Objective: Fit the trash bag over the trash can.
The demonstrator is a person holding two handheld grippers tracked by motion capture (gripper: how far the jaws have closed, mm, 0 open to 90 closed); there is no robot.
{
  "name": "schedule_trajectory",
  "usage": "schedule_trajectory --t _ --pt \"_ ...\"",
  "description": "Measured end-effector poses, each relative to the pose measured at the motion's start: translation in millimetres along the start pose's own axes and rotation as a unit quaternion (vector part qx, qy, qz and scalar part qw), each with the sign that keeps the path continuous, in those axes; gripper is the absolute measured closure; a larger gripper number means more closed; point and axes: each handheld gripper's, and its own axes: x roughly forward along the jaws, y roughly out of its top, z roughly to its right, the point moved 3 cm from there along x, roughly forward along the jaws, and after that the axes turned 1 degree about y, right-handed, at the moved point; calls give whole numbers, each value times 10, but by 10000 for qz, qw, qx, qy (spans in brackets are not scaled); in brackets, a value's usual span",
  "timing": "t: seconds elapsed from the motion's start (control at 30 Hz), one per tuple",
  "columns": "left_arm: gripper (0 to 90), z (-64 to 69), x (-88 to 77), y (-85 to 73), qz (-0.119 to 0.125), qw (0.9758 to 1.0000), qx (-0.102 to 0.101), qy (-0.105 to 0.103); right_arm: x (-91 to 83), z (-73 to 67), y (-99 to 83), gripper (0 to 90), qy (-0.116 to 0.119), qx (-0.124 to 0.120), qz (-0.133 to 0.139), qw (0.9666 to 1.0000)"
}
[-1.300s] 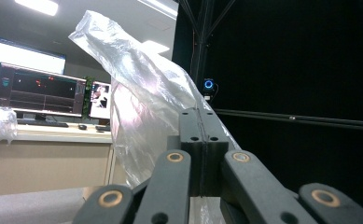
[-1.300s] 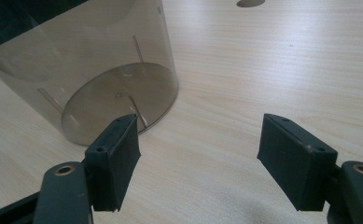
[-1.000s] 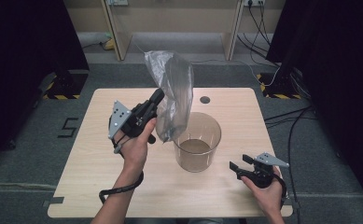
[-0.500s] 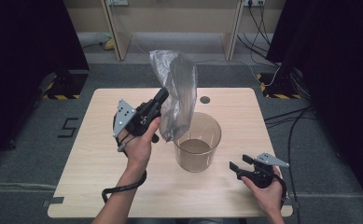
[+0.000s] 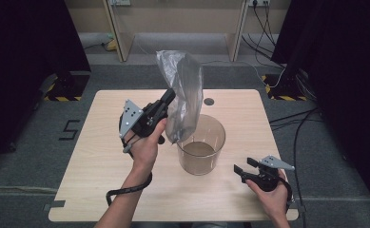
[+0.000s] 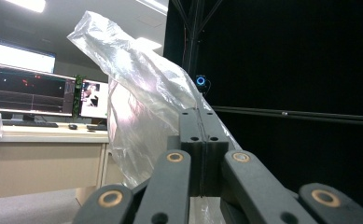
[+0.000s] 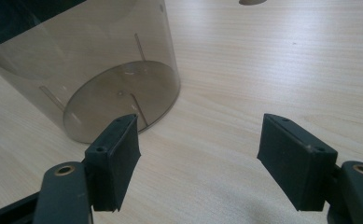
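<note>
Two grippers: your left gripper (image 5: 169, 96) is clamped on a clear plastic bag (image 5: 185, 90), lifted above the transparent bin (image 5: 201, 151). Your right gripper (image 5: 239, 169) rests wide open, empty. No legible labels; floor tape (image 5: 70, 129) resembles "5".

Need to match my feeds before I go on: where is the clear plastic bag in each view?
High view: plastic bag at centre, hanging above the container.
Left gripper view: bag rises left of centre, pinched in the shut jaws.
Right gripper view: not in it.
Shared landmark: the container.
</note>
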Motion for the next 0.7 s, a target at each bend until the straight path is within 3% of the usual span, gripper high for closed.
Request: schedule_trajectory --t 0.7 --pt "900 47 117 -107 -123 9999 25 -66 5 0 -4 291 18 -7 -5 10000"
